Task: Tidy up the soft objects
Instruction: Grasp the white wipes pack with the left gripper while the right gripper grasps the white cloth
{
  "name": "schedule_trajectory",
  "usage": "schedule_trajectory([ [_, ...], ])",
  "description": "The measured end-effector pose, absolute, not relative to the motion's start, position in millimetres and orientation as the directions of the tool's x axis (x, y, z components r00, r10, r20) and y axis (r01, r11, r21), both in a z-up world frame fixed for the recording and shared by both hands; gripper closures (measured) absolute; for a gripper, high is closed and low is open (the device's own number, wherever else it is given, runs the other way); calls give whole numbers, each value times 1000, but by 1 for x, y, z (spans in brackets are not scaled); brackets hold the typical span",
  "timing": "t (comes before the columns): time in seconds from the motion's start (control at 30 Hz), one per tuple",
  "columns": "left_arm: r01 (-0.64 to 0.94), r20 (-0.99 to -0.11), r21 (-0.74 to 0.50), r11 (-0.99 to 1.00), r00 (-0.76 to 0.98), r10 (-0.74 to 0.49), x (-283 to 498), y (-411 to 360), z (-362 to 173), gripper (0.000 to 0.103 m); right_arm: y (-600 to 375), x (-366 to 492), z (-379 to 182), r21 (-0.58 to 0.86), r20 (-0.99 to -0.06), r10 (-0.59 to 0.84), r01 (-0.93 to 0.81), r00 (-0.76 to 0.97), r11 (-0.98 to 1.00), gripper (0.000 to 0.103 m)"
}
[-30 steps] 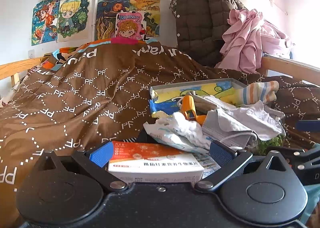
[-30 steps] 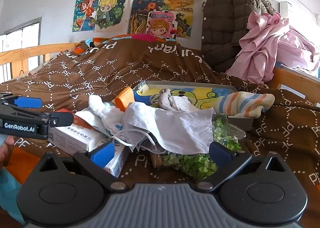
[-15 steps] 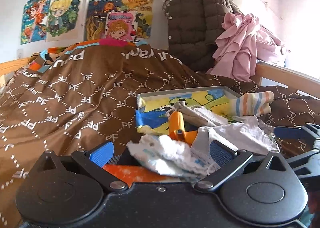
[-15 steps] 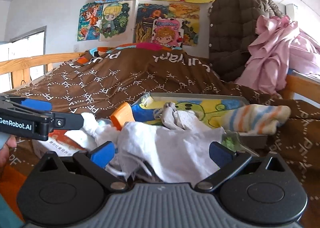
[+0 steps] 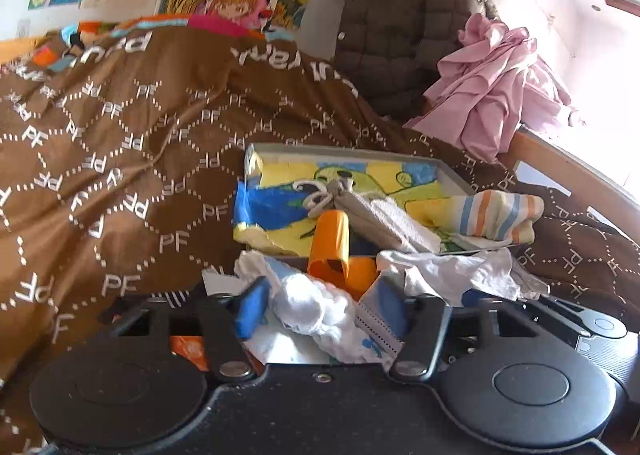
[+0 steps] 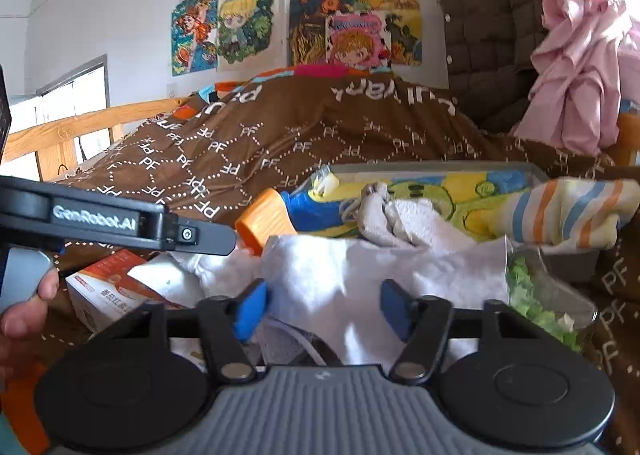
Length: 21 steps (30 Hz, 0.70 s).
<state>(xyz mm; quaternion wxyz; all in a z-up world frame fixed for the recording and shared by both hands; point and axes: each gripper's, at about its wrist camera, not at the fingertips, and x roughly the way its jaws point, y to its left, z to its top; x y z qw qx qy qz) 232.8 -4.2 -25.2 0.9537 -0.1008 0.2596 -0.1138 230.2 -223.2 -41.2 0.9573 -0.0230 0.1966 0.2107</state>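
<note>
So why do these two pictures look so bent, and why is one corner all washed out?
Both views are fisheye, so straight edges bow, like the wooden bed rail in the right wrist view. In the left wrist view, window light blows out the upper right behind the pink cloth. In the right wrist view the white cloth close to the lens looks soft and slightly blurred.

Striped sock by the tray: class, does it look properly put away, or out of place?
Out of place. The striped sock lies across the tray's right rim, half hanging out, while the grey sock lies inside the tray.
</note>
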Motion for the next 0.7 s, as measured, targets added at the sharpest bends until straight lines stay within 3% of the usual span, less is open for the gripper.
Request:
schedule_trajectory([
  [0.03,153,-481,-245,957,838,-257,233,-6,-27,59,-225,231,-42,52,-391,399,-413,829,909,49],
  [0.17,112,-486,-239,964,846,-219,232,-8,-29,65,-227,230,-40,85,-393,419,-422,819,903,65],
  [0.23,96,-483,-245,965,851,-207,230,-9,-29,72,-228,229,-38,105,-393,432,-427,811,898,77],
  [0.3,86,-483,-240,967,854,-196,228,-11,-28,77,-230,229,-36,133,-392,452,-437,801,890,83],
  [0.43,71,-468,-232,970,866,-175,218,-16,-26,84,-238,228,-32,216,-386,499,-449,776,867,87],
  [0.7,31,-454,-244,969,880,-142,194,-33,-32,85,-249,227,-29,297,-398,532,-443,748,846,88],
])
